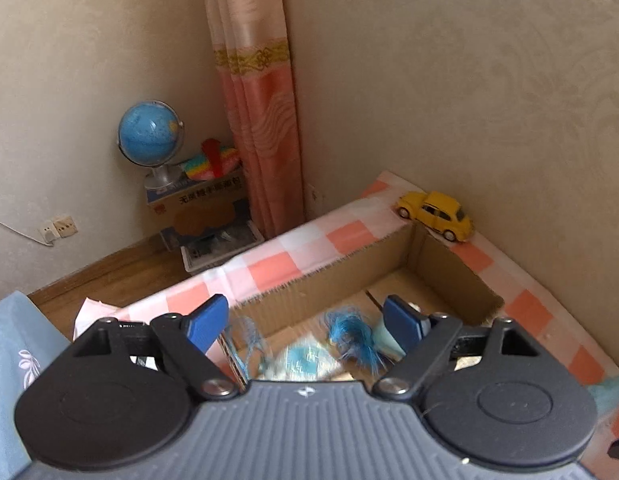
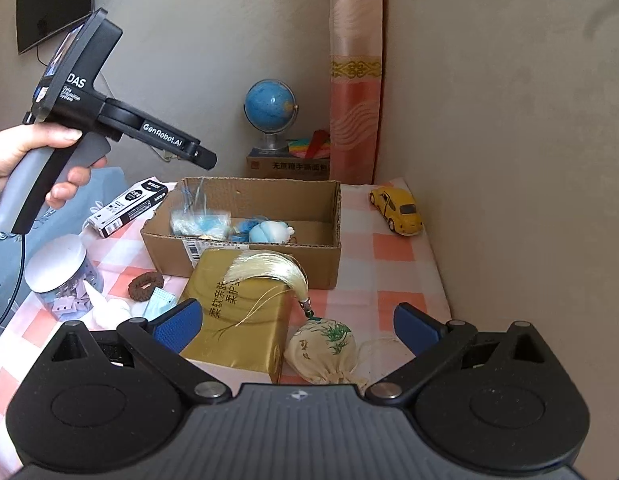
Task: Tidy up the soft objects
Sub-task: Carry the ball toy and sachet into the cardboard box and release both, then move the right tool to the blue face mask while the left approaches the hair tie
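With both grippers spread and empty, the tasselled sachet [image 2: 323, 354] is left beside the gold pack [image 2: 237, 320], and its tassel could be snagged if grabbed carelessly.

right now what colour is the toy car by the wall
Yellow: the toy car shows best in the right wrist view.

Left tool [image 1: 307, 322] open above the cardboard box [image 1: 449, 268]; blue tassel [image 1: 355, 338] inside box, yellow toy car [image 1: 435, 216] just beyond box's far corner.

cardboard box [image 2: 245, 256] open-topped, gold pack [image 2: 237, 312] touching its front
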`<act>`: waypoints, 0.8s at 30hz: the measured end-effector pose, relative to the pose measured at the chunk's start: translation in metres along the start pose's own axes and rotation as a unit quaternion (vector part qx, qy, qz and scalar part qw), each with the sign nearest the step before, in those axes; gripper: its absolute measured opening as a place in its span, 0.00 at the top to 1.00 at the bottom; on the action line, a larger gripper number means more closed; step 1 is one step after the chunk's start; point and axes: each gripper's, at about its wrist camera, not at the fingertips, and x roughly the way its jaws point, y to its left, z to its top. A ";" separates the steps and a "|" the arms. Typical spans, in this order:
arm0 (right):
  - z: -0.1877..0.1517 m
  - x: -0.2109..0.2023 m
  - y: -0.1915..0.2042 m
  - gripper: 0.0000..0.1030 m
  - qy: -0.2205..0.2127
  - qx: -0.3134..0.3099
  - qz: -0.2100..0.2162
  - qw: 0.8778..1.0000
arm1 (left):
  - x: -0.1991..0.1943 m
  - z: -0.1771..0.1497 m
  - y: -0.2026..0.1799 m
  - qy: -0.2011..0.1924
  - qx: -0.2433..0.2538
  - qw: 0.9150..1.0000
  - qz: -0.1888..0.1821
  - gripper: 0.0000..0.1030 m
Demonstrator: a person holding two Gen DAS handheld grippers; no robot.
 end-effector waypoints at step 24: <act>-0.054 -0.007 -0.002 0.00 0.040 0.014 -0.030 0.999 | -0.098 -0.122 -0.046 -0.037 -0.040 0.998 0.010 0.08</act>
